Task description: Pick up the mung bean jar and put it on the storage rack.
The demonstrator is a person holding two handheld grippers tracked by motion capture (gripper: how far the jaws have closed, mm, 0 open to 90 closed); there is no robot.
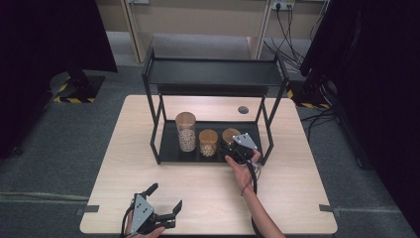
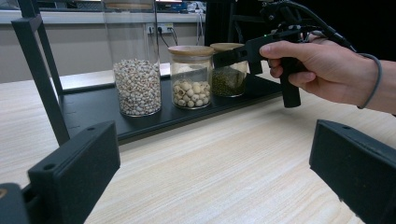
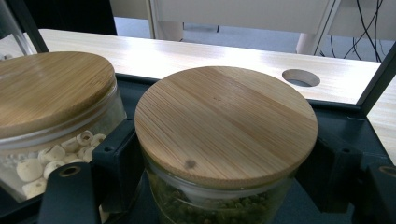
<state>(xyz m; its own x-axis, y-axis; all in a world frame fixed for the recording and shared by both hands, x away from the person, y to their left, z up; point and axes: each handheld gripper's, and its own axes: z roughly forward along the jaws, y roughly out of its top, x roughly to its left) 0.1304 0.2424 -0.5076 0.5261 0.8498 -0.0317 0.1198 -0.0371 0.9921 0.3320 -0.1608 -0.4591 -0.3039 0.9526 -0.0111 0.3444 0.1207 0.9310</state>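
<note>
Your right gripper (image 1: pixel 233 148) has its jaws clamped on the glass just under the bamboo lid of the jar of green beans (image 3: pixel 219 205), one jaw on each side. That jar (image 1: pixel 231 137) stands upright on the lower shelf of the black rack (image 1: pixel 171 146), lid up, its long axis vertical, at the right end of a row of three. Just beside it on the left sits the short jar of pale round seeds (image 1: pixel 208 143), so close that your left-hand jaw fills the narrow gap between the two. Further left stands the tall jar of small pale grains (image 1: pixel 186 131), well clear of your grip. The rack's upper shelf (image 1: pixel 213 72) hangs over all three jars, and its right front post (image 1: pixel 271 130) rises near your right hand (image 1: pixel 243 172). Your left gripper (image 1: pixel 166 197) rests at the near edge of the table (image 1: pixel 119 168), its jaws spread wide with nothing between them, pointing toward the rack.
</note>
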